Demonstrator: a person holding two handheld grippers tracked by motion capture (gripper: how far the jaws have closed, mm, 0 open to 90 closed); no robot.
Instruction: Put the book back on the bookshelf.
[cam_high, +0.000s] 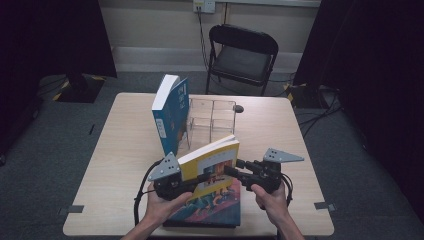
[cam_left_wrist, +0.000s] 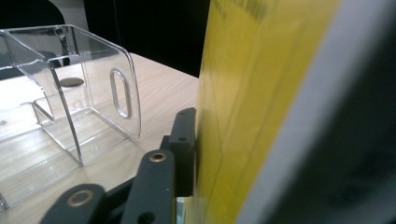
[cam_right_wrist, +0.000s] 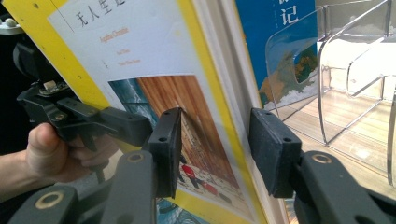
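Note:
A yellow paperback (cam_high: 212, 162) is held tilted above the table's front, its cover with a picture and title facing the right gripper view (cam_right_wrist: 140, 46). My left gripper (cam_high: 202, 178) is shut on its left edge; one jaw presses the yellow cover (cam_left_wrist: 252, 116) and the other is hidden behind the book. My right gripper (cam_high: 235, 168) clamps the opposite edge, its pads (cam_right_wrist: 170, 149) on either face of the book. The left gripper (cam_right_wrist: 93, 121) and the hand holding it show beyond the book.
A blue book (cam_high: 170, 117) stands upright against a clear acrylic holder (cam_high: 212, 117) at mid-table. A colourful book (cam_high: 215, 207) lies flat under the held one. A small dark disc (cam_high: 239, 108) sits behind the holder. A black chair (cam_high: 242, 52) stands past the table (cam_high: 115, 150).

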